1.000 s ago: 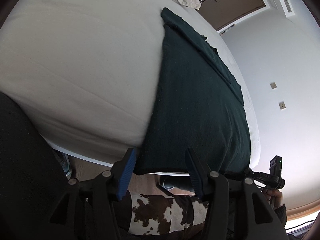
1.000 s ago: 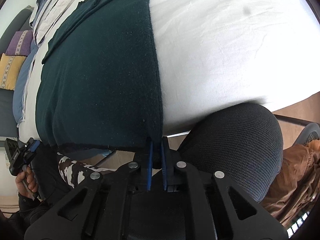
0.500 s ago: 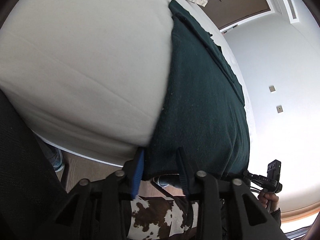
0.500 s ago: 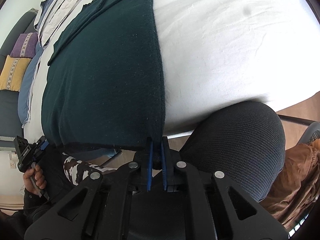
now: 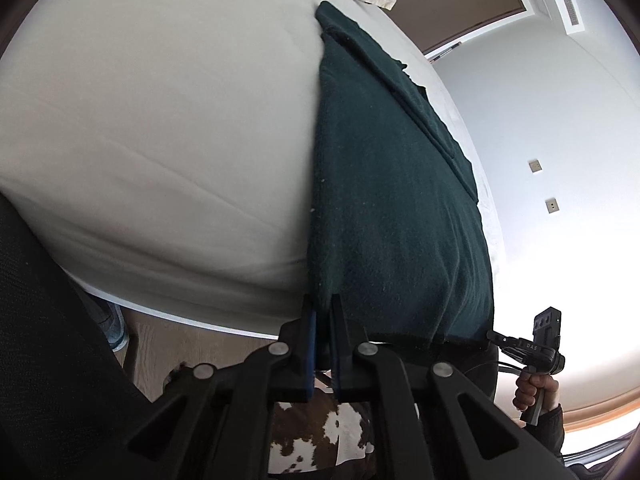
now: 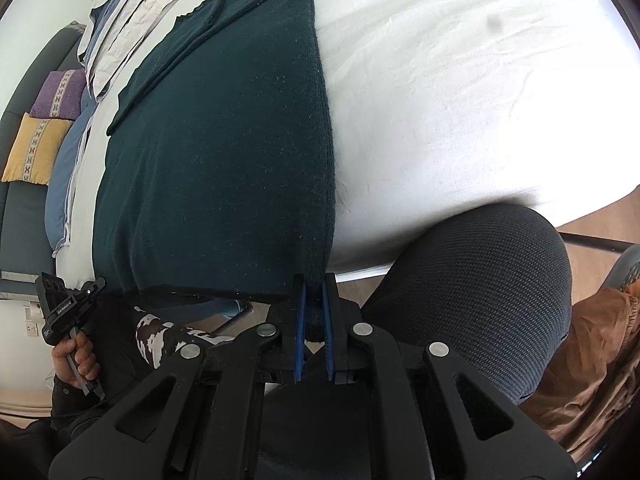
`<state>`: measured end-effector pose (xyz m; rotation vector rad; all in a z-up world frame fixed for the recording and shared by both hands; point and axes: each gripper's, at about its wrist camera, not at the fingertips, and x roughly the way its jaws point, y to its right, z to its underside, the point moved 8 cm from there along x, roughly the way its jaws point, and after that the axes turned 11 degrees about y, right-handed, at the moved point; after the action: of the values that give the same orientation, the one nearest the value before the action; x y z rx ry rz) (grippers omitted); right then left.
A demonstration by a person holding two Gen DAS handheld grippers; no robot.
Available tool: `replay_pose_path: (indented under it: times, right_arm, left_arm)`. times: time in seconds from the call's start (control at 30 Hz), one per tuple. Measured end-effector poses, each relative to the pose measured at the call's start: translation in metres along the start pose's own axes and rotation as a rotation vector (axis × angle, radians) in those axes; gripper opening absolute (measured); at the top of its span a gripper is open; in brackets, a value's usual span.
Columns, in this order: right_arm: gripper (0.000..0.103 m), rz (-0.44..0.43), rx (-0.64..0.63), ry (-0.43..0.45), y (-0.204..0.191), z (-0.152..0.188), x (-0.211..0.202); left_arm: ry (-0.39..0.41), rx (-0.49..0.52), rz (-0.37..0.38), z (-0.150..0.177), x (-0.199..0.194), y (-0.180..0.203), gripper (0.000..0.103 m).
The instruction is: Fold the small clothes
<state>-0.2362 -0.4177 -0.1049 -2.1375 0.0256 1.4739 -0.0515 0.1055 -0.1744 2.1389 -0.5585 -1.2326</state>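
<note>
Left gripper [image 5: 323, 312]: pinching sweater [image 5: 384, 184] hem corner.
Right gripper [image 6: 314, 294]: pinching the other corner.
Sweater: flat on bed [image 5: 160, 120].

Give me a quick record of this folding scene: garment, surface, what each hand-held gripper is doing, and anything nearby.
garment: dark green knit sweater, lying flat, hem at the near bed edge
surface: white bed sheet
left hand-held gripper: shut on one hem corner of the sweater
right hand-held gripper: shut on the other hem corner
nearby: stack of folded clothes beyond the sweater; purple cushion and yellow cushion on a sofa
</note>
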Motion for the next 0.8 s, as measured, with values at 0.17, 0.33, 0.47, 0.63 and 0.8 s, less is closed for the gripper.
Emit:
replay_pose_path:
  times: [0.17, 0.33, 0.47, 0.63, 0.8]
  right_arm:
    - [0.007, -0.106, 0.039, 0.063, -0.011, -0.013, -0.017]
    - [0.006, -0.274, 0.087, 0.201, -0.035, -0.045, -0.050]
    - [0.006, -0.371, 0.118, 0.313, -0.051, -0.078, -0.076]
    - [0.006, -0.421, 0.149, 0.405, -0.062, -0.117, -0.091]
    - [0.006, -0.442, 0.186, 0.473, -0.066, -0.161, -0.093]
  left_arm:
    - [0.096, -0.097, 0.150, -0.029, -0.028, 0.014, 0.006]
    - [0.174, -0.158, 0.266, -0.061, -0.046, 0.037, 0.006]
    - [0.215, -0.195, 0.328, -0.083, -0.049, 0.050, 0.006]
    - [0.267, -0.250, 0.392, -0.117, -0.046, 0.061, 0.006]
    - [0.311, -0.296, 0.428, -0.160, -0.036, 0.070, 0.006]
